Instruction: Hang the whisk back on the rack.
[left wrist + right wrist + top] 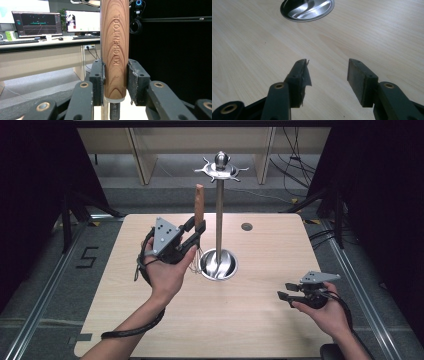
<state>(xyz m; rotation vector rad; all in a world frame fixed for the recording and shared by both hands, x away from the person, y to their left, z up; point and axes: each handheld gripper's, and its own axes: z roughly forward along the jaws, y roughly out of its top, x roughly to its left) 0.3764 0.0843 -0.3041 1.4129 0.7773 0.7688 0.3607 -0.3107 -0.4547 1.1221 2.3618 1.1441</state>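
A kitchen tool with a wooden handle (199, 205) stands upright in my left gripper (196, 231), just left of the steel rack's pole (219, 220). Its wire end hangs down by the rack's round base (220, 265). In the left gripper view the handle (115, 47), stamped KITCHEN TOOL, sits between the two pads (96, 81), which press on its lower end. My right gripper (286, 291) rests low at the table's right front, jaws open with nothing between them (327, 71). The rack's top ring of hooks (221, 168) is above the handle's tip.
The light wooden table (260, 320) has a small round grommet (246, 226) behind the rack. In the right gripper view the rack's steel base (307, 8) lies ahead. Dark curtains flank the table, and desks with monitors (37, 23) stand beyond.
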